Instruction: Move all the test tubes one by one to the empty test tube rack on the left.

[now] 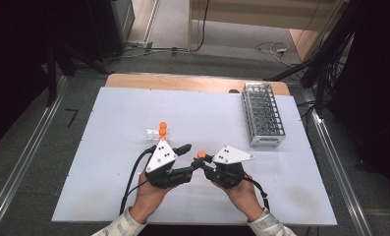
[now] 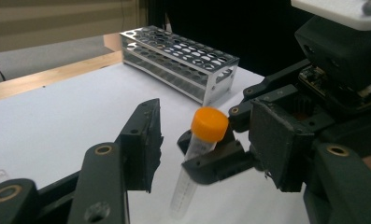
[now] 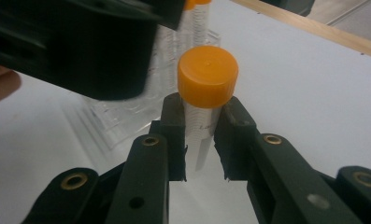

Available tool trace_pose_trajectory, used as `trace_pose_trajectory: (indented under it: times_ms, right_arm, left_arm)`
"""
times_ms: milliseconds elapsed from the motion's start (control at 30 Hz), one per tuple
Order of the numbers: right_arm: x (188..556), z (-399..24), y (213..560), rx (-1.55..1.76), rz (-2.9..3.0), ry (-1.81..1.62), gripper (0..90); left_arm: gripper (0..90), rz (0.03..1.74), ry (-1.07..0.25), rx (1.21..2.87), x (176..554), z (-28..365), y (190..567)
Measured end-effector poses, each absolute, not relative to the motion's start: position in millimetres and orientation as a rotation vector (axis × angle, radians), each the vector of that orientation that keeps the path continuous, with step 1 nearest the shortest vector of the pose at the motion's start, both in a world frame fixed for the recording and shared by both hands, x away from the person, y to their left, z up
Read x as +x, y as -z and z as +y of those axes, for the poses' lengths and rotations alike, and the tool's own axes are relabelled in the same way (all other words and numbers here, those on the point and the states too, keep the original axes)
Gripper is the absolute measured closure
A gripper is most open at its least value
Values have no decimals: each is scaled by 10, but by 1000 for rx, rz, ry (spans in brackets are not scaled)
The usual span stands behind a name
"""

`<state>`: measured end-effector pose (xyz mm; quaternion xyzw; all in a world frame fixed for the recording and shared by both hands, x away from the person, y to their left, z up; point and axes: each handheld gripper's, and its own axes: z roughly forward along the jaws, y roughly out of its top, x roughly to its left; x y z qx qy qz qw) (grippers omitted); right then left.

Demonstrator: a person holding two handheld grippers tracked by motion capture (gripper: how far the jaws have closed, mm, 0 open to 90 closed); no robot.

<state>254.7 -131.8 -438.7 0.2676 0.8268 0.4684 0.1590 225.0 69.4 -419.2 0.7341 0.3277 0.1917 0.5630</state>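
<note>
Right hand-held gripper (image 3: 199, 140) clamped on orange-capped tube (image 3: 205, 93), left hand-held gripper (image 2: 202, 144) apart around it, rack (image 1: 263, 114) empty.

Your high view looks forward and down over the table (image 1: 109, 147); both gripper views sit close, sharing the orange-capped tube (image 2: 206, 135).

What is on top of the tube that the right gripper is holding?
An orange screw cap sits on top of the clear tube, which the right gripper clamps just below it. The cap covers the tube's mouth, so its opening and contents cannot be seen.
</note>
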Motion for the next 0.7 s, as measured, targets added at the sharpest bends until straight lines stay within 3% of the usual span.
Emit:
trace_pose_trajectory:
  times_ms: [400, 700]
  right_arm:
    - [2517, -1256, 4383, 748, 2391, -1372, 721]
    - [2496, -1237, 4381, 739, 2405, -1378, 721]
  left_arm:
    - [604, 743, -458, 1751, 2259, 635, 4253]
    - [660, 745, -481, 1761, 2255, 617, 4282]
